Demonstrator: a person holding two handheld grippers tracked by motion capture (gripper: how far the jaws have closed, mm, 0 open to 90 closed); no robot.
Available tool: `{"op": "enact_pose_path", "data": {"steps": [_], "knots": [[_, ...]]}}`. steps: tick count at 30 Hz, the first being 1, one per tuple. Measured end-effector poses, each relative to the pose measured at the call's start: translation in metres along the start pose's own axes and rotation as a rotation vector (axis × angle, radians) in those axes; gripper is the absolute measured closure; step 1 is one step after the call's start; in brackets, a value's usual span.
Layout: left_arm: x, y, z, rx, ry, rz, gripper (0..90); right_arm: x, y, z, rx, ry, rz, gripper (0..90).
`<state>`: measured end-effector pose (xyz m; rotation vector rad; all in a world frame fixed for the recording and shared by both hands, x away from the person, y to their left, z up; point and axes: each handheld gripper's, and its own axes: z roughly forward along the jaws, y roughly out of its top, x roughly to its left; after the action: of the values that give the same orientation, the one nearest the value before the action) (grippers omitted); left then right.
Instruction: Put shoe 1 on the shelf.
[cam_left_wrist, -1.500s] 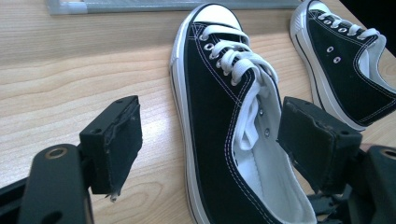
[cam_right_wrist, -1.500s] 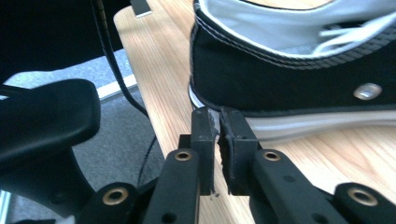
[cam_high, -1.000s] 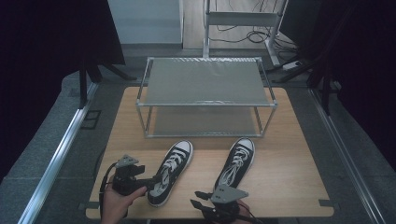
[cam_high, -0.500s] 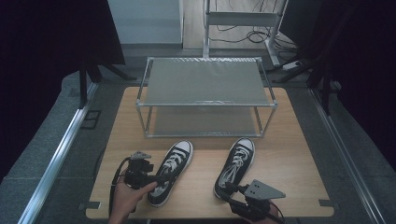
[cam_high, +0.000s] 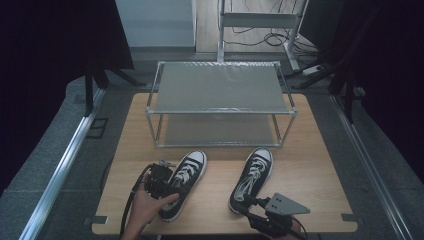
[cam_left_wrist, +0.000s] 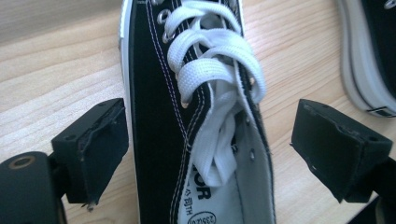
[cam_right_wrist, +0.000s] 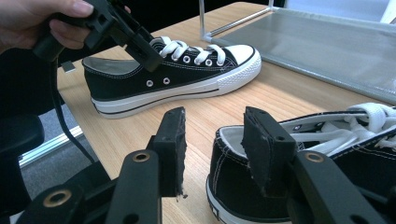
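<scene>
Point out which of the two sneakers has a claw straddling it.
The left sneaker, nearer the table's left edge: the left claw has a jaw on each side of its laced middle, not yet pressing. The right sneaker only has the right claw open at its heel.

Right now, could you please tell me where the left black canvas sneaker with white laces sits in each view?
High view: left black canvas sneaker, lower centre-left, beside the left claw.
Left gripper view: sneaker fills the centre, between open jaws.
Right gripper view: sneaker upper centre-left.
Shared landmark: the wooden table.

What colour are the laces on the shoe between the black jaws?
White. The laces of the black left shoe show best in the left gripper view.
</scene>
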<state>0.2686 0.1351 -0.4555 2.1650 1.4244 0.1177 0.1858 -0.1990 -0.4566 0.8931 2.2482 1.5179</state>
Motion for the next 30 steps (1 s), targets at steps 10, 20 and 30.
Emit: {"op": "enact_pose_path", "data": {"steps": [10, 20, 30], "knots": [[0.000, 0.009, 0.020, 0.107, 0.033, -0.012, 9.8, 0.002, -0.003, 0.005, 0.020, 0.002, -0.006, 58.4], [0.000, 0.018, 0.035, 0.197, 0.075, -0.020, 10.6, 0.003, -0.005, 0.007, 0.029, 0.003, -0.008, 58.4], [0.001, 0.019, 0.037, 0.224, 0.087, 0.004, 14.6, 0.003, -0.005, 0.007, 0.030, 0.003, -0.013, 58.4]]}}
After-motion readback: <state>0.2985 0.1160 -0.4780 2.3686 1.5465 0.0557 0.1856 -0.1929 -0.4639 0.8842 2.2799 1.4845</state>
